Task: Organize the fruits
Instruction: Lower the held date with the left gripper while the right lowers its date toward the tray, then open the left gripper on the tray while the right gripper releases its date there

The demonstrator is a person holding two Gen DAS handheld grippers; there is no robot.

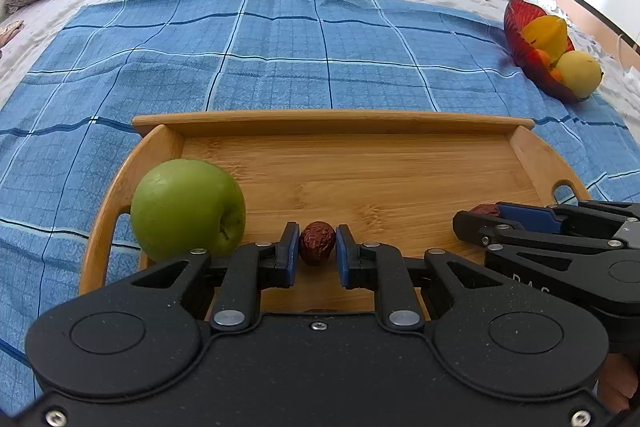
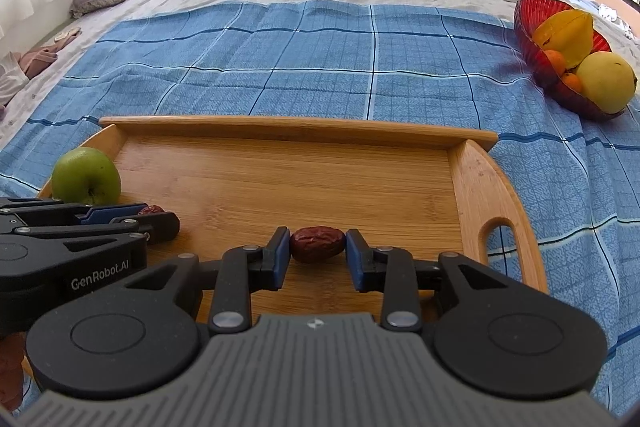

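Altogether two red dates point(image 1: 317, 242) point(image 2: 317, 243), one green apple point(image 1: 187, 209); left fingers point(image 1: 317, 254) clamped, right fingers point(image 2: 317, 254) slack.

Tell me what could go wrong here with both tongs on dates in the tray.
The right date sits between the right tongs with small gaps showing; lifting now may leave it behind. The left tongs work close beside the apple, which could get bumped and roll along the tray.
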